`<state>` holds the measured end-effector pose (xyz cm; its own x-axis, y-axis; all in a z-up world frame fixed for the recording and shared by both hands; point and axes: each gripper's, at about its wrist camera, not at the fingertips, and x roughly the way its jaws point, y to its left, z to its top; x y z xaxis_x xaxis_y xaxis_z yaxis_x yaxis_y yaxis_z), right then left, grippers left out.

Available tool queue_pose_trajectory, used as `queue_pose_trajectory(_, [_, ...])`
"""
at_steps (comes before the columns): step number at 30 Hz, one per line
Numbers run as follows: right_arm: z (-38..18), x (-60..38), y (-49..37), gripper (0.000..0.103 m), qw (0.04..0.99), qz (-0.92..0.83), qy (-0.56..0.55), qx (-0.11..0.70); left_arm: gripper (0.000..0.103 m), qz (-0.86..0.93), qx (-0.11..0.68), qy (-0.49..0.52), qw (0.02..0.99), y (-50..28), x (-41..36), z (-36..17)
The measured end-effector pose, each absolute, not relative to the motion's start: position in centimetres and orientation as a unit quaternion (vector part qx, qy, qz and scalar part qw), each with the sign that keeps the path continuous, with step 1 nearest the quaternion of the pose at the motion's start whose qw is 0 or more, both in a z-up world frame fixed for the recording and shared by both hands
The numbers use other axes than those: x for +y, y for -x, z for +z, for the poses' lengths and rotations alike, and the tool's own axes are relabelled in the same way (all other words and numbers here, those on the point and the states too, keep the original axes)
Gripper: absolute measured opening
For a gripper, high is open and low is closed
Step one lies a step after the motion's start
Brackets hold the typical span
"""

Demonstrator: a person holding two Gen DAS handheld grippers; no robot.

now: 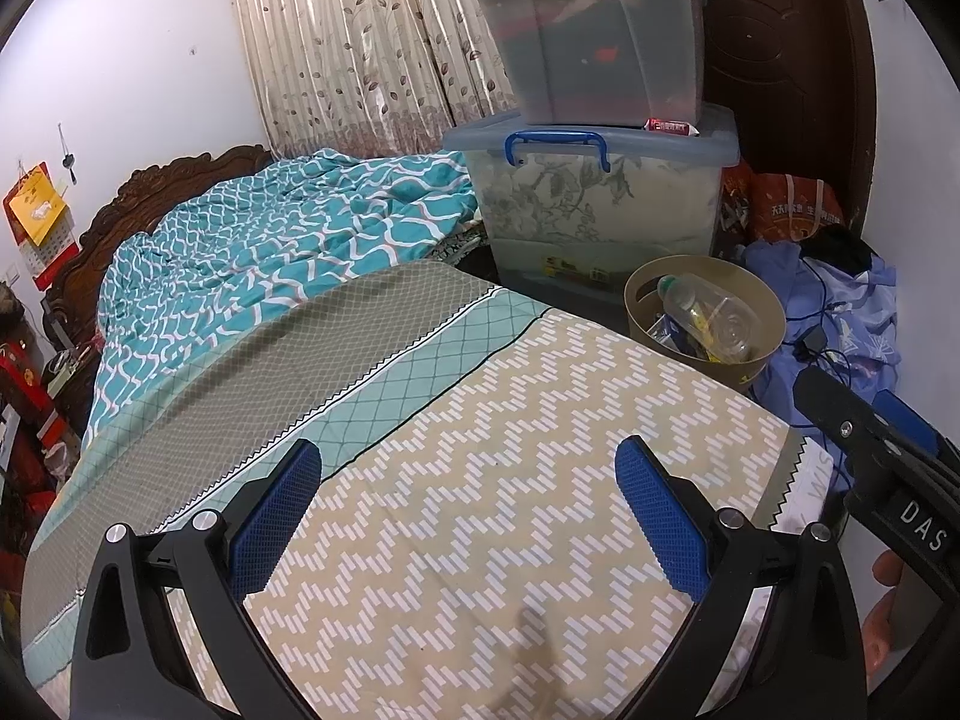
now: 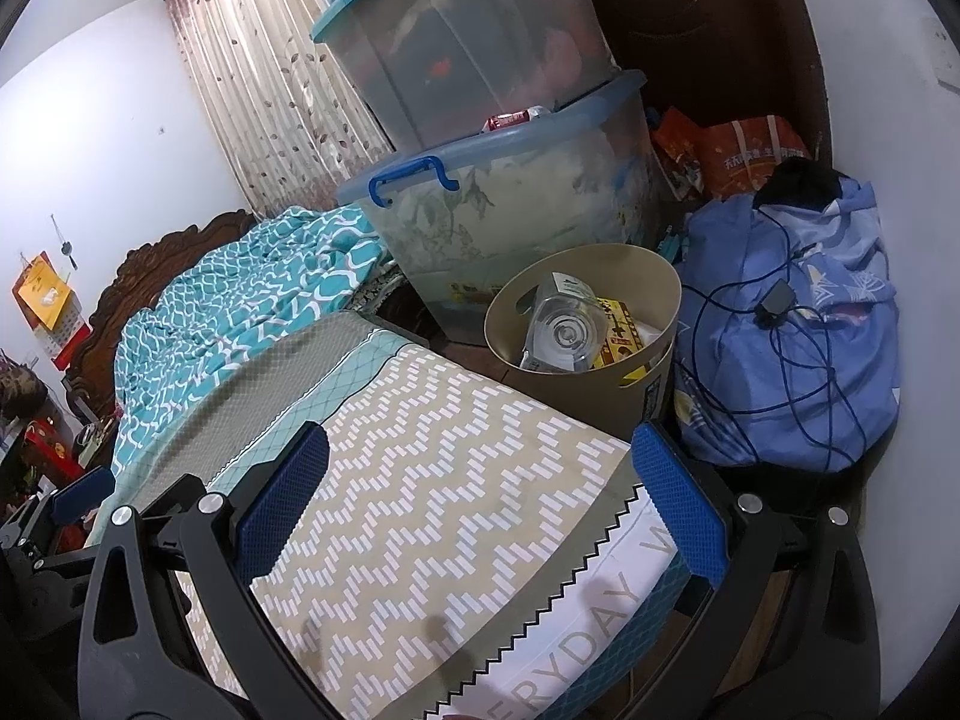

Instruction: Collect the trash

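Note:
A tan round bin (image 1: 768,324) (image 2: 660,294) stands on the floor off the bed's far right corner. Inside it lie a clear plastic bottle (image 1: 708,312) (image 2: 564,330) and a yellow printed carton (image 2: 618,330) among other scraps. My left gripper (image 1: 468,504) hovers open over the zigzag bedsheet (image 1: 480,480), nothing between its blue pads. My right gripper (image 2: 480,492) is open too, low over the bed's corner and closer to the bin. The right gripper's body also shows at the right edge of the left wrist view.
Two stacked clear storage boxes (image 1: 600,192) (image 2: 510,192) rise behind the bin. A blue cloth bundle (image 2: 792,324) with a black cable lies to the bin's right, by a dark door (image 1: 780,60). A teal quilt (image 1: 288,240) covers the bed's far half.

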<state>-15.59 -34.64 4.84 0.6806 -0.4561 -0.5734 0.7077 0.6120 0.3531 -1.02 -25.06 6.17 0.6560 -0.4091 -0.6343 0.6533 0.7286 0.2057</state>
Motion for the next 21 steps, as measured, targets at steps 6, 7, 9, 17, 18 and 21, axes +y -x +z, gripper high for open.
queue_pose_trajectory(6, [4.86,-34.63,15.58,0.1,0.871,-0.334,-0.286,0.219,0.095,-0.3,0.285,-0.213,0.885,1.07,-25.07,6.18])
queue_pose_trajectory(7, [4.86,-34.65,15.6,0.1,0.871,-0.334,-0.287,0.219,0.095,-0.3,0.285,-0.214,0.885,1.08,-25.08,6.18])
queue_pose_trajectory(9, [4.87,-34.62,15.59,0.1,0.871,-0.334,-0.287,0.219,0.095,-0.3,0.283,-0.215,0.885,1.07,-24.99,6.31])
queue_pose_trajectory(17, [4.95,-34.57,15.43,0.1,0.871,-0.333,-0.288,0.219,0.095,-0.3,0.282,-0.216,0.885,1.13,-24.93,6.41])
queue_pose_trajectory(18, [4.97,-34.54,15.35,0.1,0.871,-0.333,-0.289,0.219,0.095,-0.3,0.282,-0.216,0.885,1.12,-24.94,6.41])
queue_pose_trajectory(21, [4.99,-34.48,15.3,0.1,0.871,-0.332,-0.288,0.22,0.095,-0.3,0.282,-0.217,0.885,1.18,-24.88,6.41])
